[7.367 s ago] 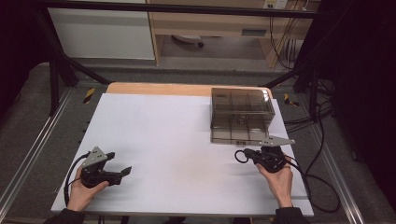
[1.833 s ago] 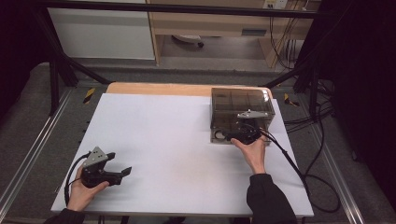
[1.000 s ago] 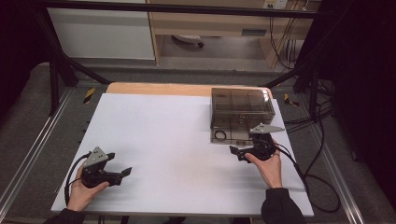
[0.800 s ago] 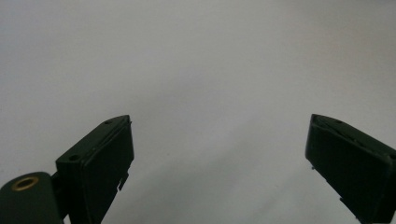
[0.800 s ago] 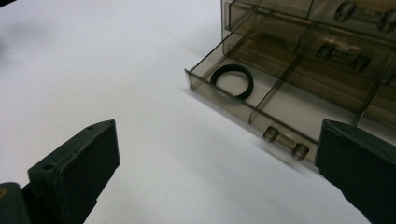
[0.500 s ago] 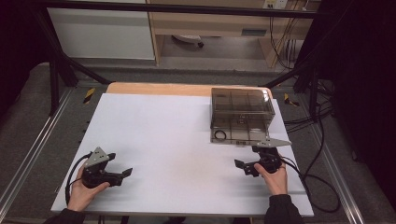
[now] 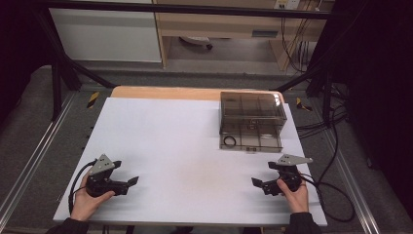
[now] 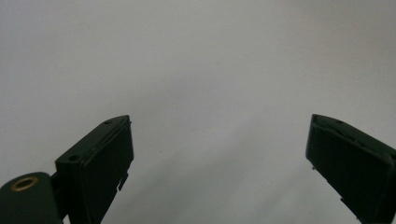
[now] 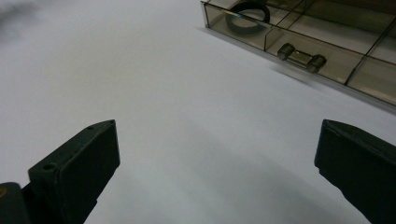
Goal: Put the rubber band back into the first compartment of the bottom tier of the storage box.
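On the white table (image 7: 185, 146), a smoky clear drawer box (image 7: 251, 119) sits far right, drawer pulled out; black ring (image 7: 229, 142) lies in its left compartment. Right gripper (image 7: 267, 183) rests near, jaws released, empty. Left gripper (image 7: 122, 181) well apart, likewise released.
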`<state>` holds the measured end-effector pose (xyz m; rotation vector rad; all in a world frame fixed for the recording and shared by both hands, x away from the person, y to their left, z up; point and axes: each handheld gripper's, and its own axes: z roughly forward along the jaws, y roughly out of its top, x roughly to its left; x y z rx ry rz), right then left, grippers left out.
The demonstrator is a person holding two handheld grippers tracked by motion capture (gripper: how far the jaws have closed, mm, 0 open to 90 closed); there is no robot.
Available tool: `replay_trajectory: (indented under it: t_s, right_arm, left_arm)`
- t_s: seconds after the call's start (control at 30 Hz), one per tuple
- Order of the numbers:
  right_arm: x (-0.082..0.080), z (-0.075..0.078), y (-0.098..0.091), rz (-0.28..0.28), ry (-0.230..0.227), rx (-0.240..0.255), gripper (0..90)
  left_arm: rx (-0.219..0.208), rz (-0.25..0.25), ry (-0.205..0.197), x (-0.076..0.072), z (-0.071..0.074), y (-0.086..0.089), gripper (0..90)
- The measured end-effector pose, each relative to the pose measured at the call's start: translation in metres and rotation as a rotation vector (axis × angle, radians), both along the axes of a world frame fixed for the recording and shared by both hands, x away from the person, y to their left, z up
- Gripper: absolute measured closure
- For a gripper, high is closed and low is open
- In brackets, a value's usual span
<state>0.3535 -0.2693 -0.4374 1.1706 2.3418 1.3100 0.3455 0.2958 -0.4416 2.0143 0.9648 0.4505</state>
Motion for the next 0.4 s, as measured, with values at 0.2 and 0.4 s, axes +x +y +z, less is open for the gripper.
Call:
replay_trajectory:
  t_s: [0.2,0.4]
  right_arm:
    - [-0.0054,-0.0041,-0.0068,-0.002,0.002,-0.002,0.9]
    - [-0.0055,-0.0042,-0.0084,-0.002,0.002,0.002,0.9]
  left_arm:
    - [0.0,-0.005,0.003,0.0,-0.0002,-0.0006,7.3]
    - [0.0,-0.006,0.003,0.0,0.0001,-0.0003,7.3]
